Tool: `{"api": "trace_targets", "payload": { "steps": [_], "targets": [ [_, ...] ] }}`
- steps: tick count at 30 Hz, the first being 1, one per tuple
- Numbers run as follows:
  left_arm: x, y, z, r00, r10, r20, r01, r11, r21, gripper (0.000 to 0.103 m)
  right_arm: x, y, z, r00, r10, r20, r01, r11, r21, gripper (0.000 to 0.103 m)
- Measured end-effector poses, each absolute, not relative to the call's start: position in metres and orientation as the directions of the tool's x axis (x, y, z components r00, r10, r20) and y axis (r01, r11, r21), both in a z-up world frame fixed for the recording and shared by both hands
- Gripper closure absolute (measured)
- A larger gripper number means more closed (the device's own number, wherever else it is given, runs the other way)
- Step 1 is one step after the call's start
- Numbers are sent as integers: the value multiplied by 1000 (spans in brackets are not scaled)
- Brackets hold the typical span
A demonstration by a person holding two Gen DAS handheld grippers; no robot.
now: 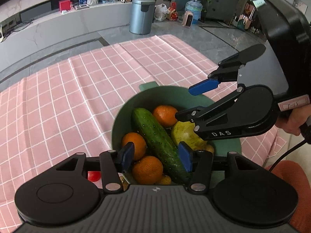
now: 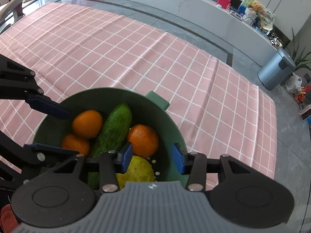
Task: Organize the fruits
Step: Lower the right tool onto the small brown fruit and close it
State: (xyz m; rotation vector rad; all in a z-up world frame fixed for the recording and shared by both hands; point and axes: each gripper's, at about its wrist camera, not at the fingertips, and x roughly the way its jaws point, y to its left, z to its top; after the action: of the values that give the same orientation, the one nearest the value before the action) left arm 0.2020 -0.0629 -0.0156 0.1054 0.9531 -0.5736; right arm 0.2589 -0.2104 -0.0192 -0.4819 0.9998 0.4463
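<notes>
A green colander bowl [image 1: 175, 95] [image 2: 108, 97] stands on the pink checked cloth. It holds a cucumber [image 1: 157, 136] [image 2: 114, 128], three oranges [image 1: 165, 114] [image 2: 87, 123], a yellow-green fruit [image 1: 184, 134] [image 2: 139, 170] and a small yellow fruit [image 1: 165, 179]. My left gripper [image 1: 156, 158] is open and empty just above the bowl's near rim. My right gripper [image 2: 152, 160] is open and empty over the bowl's other side; it also shows in the left wrist view [image 1: 191, 102]. A red fruit [image 1: 93, 175] lies on the cloth behind the left gripper's finger.
The pink checked cloth [image 1: 68, 97] [image 2: 175, 68] covers the table and stretches beyond the bowl. Past the table edge are a grey floor, a metal bin [image 1: 141, 15] [image 2: 276, 69], a water bottle [image 1: 193, 7] and a low shelf with toys.
</notes>
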Motion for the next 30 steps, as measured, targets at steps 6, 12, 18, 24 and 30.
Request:
{"api": "trace_targets", "payload": {
  "steps": [6, 12, 18, 24, 30],
  "targets": [
    [193, -56, -2, 473, -416, -777, 491, 856, -159, 42, 241, -208, -5, 515, 127, -847, -539, 817, -205, 58],
    [187, -48, 5, 496, -399, -771, 474, 869, -144, 42, 228, -199, 10, 550, 120, -826, -539, 807, -242, 58],
    [182, -29, 7, 504, -382, -775, 445, 883, -147, 42, 215, -188, 21, 559, 137, -818, -549, 801, -240, 58],
    [176, -7, 7, 500, -373, -781, 430, 890, -150, 42, 200, -168, 24, 544, 187, -818, -609, 759, -232, 58],
    [170, 17, 3, 509, -357, -784, 401, 903, -150, 42, 185, -141, 24, 531, 238, -813, -684, 687, -246, 58]
  ]
}}
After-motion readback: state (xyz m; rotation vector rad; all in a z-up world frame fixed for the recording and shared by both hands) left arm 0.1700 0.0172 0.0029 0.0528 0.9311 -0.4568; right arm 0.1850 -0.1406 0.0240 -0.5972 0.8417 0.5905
